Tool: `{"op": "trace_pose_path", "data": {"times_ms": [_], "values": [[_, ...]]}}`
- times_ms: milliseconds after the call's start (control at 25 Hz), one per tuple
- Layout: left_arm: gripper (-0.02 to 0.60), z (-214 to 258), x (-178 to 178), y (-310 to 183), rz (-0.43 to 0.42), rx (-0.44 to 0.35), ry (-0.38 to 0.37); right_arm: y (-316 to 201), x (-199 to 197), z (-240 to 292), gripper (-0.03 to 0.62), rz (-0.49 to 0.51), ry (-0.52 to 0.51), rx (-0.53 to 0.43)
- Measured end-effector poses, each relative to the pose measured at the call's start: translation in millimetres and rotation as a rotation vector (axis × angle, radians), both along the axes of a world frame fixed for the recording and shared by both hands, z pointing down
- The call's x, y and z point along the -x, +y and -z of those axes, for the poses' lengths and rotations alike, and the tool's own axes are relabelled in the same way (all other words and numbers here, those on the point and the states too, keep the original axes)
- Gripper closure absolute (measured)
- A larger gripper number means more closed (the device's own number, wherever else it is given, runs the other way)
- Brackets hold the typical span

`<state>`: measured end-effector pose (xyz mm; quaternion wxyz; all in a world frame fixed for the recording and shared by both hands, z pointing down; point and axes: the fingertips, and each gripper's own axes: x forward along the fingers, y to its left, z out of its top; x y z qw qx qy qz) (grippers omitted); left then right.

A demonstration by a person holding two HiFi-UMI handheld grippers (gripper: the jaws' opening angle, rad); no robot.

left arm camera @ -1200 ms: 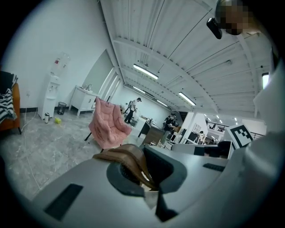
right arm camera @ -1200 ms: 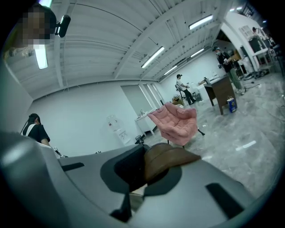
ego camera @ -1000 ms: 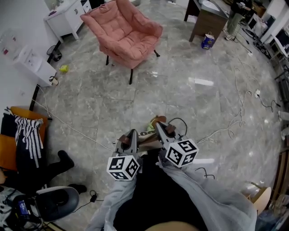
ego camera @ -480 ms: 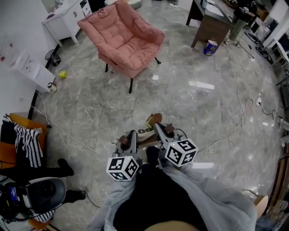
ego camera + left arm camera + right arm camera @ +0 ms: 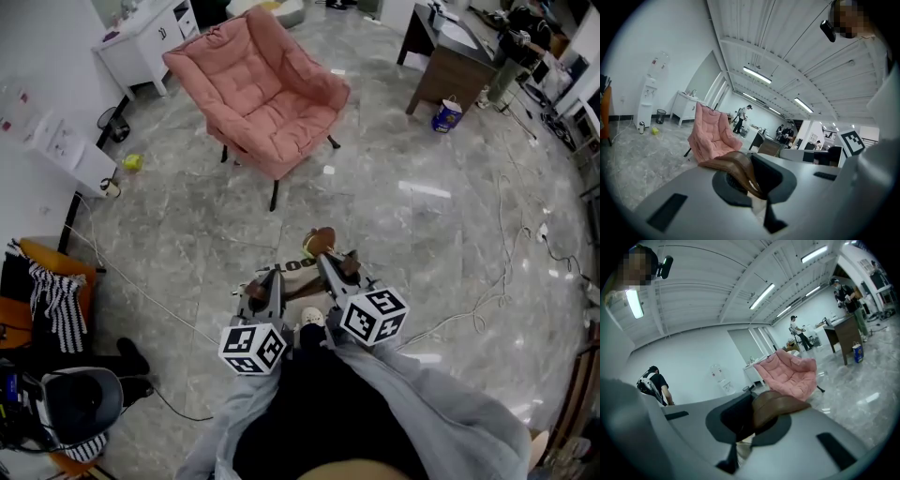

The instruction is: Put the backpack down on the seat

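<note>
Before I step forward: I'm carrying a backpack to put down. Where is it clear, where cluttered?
The seat of the pink armchair is bare, bordered by its padded arms and back. The marble floor between you and it is bare too. Crowded: cables on the floor at right, the orange chair with draped clothes at far left.

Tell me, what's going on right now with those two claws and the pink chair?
Left gripper and right gripper each shut on a brown strap. Pink armchair ahead, seat empty, not reached. Floor between unobstructed.
</note>
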<state>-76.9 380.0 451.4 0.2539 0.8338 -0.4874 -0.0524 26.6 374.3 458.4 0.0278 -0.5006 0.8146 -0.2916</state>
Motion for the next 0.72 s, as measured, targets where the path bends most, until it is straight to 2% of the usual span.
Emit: {"op": "trace_pose_path", "data": {"times_ms": [280, 480, 720], "values": [[0.569, -8.4, -7.0, -14.5, 0.005, 0.028, -0.006, -16.3, -6.6, -7.2, 0.586, 0.008, -0.029, 0.02], [0.569, -3.7, -6.7, -18.1, 0.003, 0.027, -0.005, -22.1, -5.1, -2.1, 0.586, 0.017, -0.015, -0.008], [0.569, -16.4, -4.0, -38.0, 0.004, 0.048, 0.014, -39.6, -3.8, -12.3, 0.586, 0.01, -0.072, 0.031]]}}
